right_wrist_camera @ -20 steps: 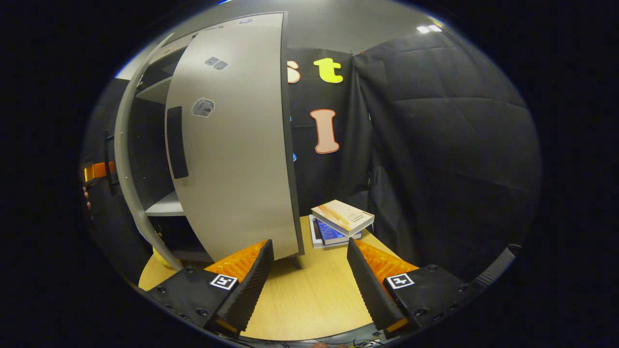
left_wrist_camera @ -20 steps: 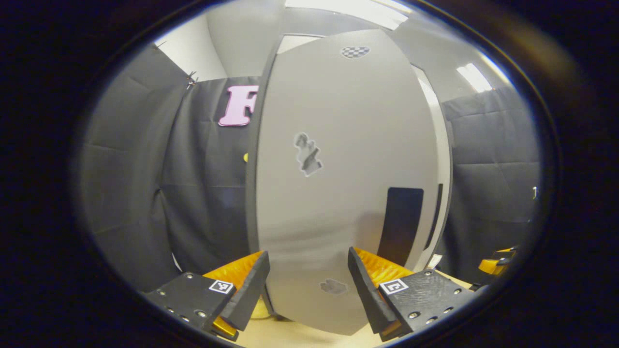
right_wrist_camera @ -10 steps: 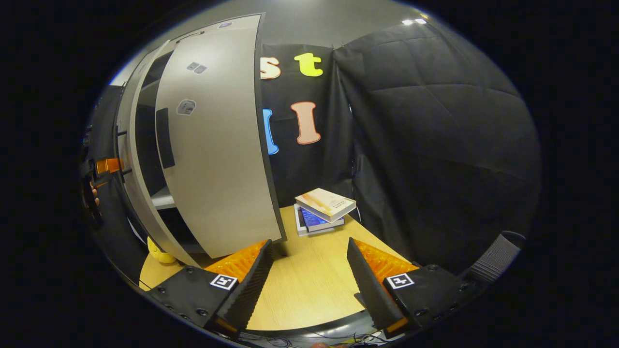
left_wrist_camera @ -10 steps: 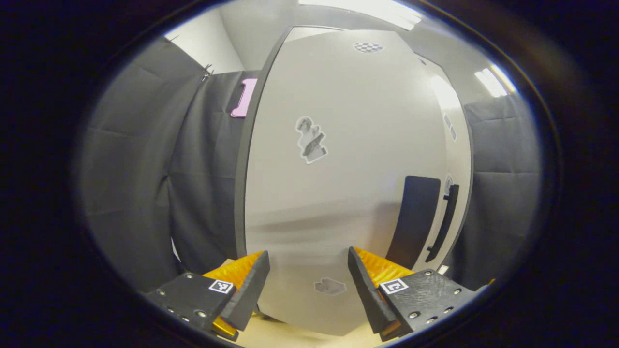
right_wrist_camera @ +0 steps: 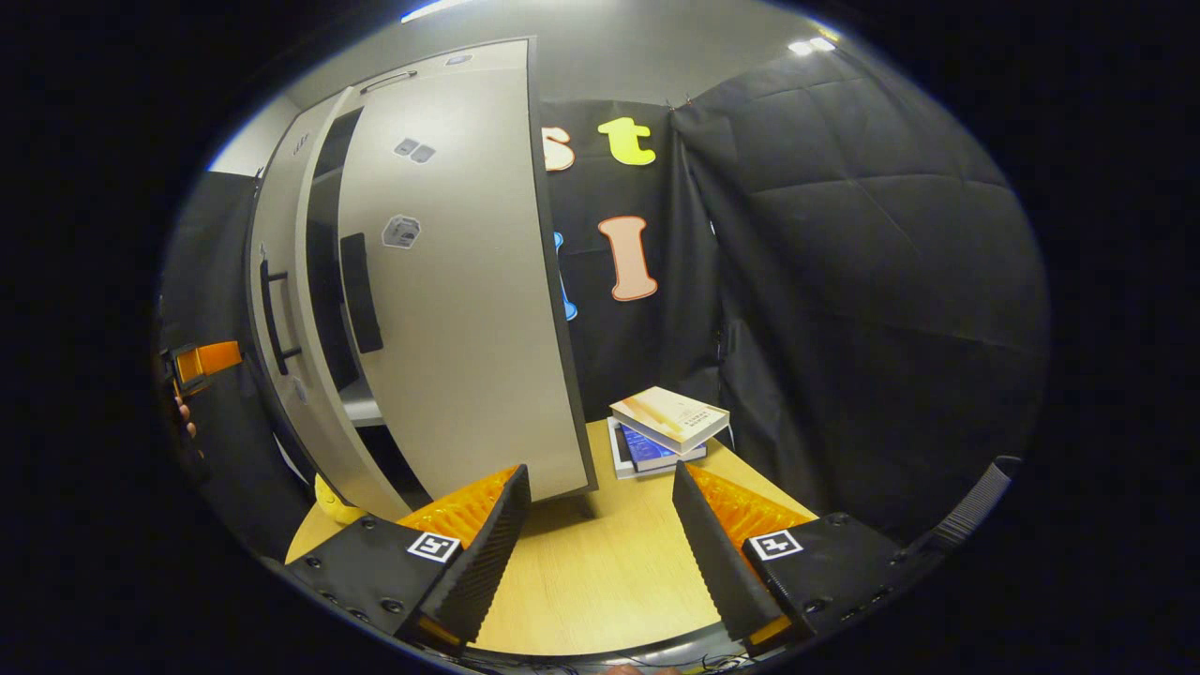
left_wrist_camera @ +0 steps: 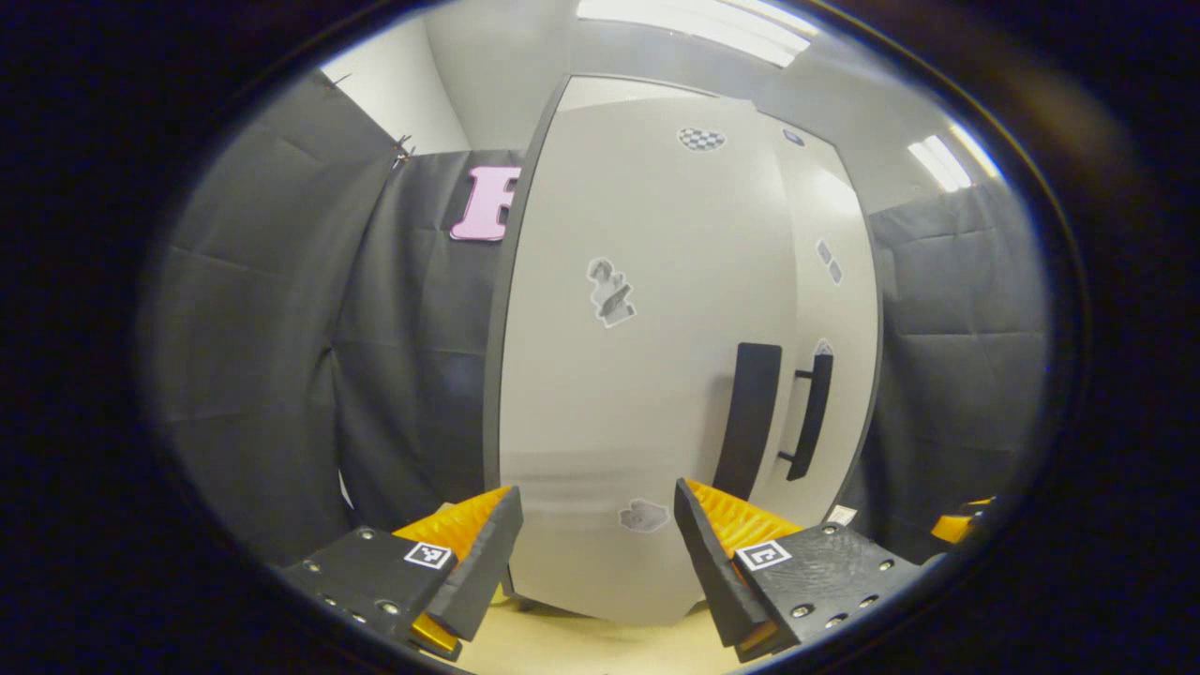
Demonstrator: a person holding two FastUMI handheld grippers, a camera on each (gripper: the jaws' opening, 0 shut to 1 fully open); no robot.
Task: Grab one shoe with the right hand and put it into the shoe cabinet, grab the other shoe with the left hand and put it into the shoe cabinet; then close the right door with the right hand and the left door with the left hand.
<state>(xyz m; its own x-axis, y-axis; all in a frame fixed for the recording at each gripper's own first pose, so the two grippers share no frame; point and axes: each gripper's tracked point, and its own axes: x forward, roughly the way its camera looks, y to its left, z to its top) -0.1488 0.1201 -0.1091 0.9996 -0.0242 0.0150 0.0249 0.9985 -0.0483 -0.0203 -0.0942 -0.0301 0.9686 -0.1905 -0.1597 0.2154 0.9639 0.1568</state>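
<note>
— The left hand-held gripper (left_wrist_camera: 596, 553) hangs in front of the pale grey left cabinet door (left_wrist_camera: 637, 375), fingers apart and holding nothing. That door looks almost shut from here.

— And the right hand-held gripper (right_wrist_camera: 594, 553)?

— Spread too, and empty, low over the light wooden surface (right_wrist_camera: 600, 572). The pale grey right cabinet door (right_wrist_camera: 459, 309) stands ajar beside it, with a dark gap and a shelf edge showing between the two doors.

— Where are the shoes?

— I can't make them out; the inside of the tall grey shoe cabinet (right_wrist_camera: 323, 309) is too dark. Something small and yellow (right_wrist_camera: 330, 499) sits at its foot, but I can't tell what.

— So what could go wrong?

— I'd guess the right door is the worry. If the left one seats first and the doors overlap at the middle, the right may catch on its edge. A push near the hinge side would barely swing it, and a finger could snag the long black bar handle (right_wrist_camera: 360, 292). The stack of books (right_wrist_camera: 667, 427) lies near that door's outer corner, though clear of its closing swing, I think.
</note>
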